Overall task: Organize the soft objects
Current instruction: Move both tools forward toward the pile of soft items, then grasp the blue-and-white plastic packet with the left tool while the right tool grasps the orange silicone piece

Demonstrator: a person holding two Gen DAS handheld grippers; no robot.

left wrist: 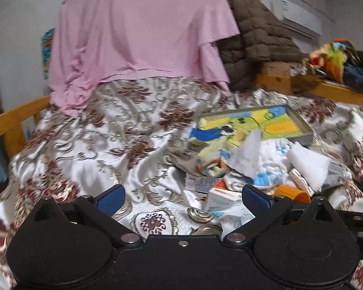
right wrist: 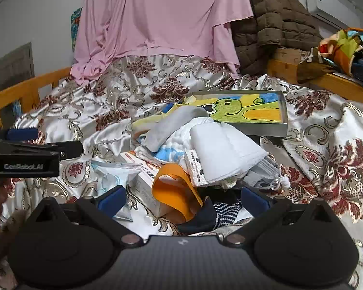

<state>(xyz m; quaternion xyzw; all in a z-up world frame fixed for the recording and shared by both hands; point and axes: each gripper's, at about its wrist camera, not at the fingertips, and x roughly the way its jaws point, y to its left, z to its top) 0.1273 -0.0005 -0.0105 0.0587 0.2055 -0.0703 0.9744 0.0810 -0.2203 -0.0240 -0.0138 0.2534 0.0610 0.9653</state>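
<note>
Heap of soft things (right wrist: 200, 149) lying mid-bed, just ahead of the right gripper (right wrist: 182, 199), whose jaws stand apart and hold nothing; nearest to those jaws, a dark dotted sock (right wrist: 222, 213) almost between the blue pads, with an orange band (right wrist: 174, 188) just left of it and touching a white carton (right wrist: 145, 181); folded white cloth (right wrist: 226, 152) on top of the heap, long axis running near-right to far-left, a grey cloth (right wrist: 171, 125) draped over the far-left side; left gripper (left wrist: 182, 199) likewise spread and empty, aimed at bare bedspread, the heap off to its right; judged from this: right hand the nearer one, a short forward reach enough for the sock or the band, left hand needing a swing rightward first; shallow grey tray (right wrist: 284, 111) with a green cartoon drawing on its floor lying just beyond the heap, far right, its near rim touching or very close to the white cloth, a likely place for sorted items though cannot tell; surface a slick, rumpled satin bedspread (left wrist: 89, 133) with maroon floral print, likely to slide under a push; wooden bed rail (left wrist: 17, 118) at left; pink garment (left wrist: 138, 29) and brown quilted jacket (left wrist: 254, 38) hanging at the far end; air conditioner (left wrist: 300, 19) high on the far-right wall
</note>
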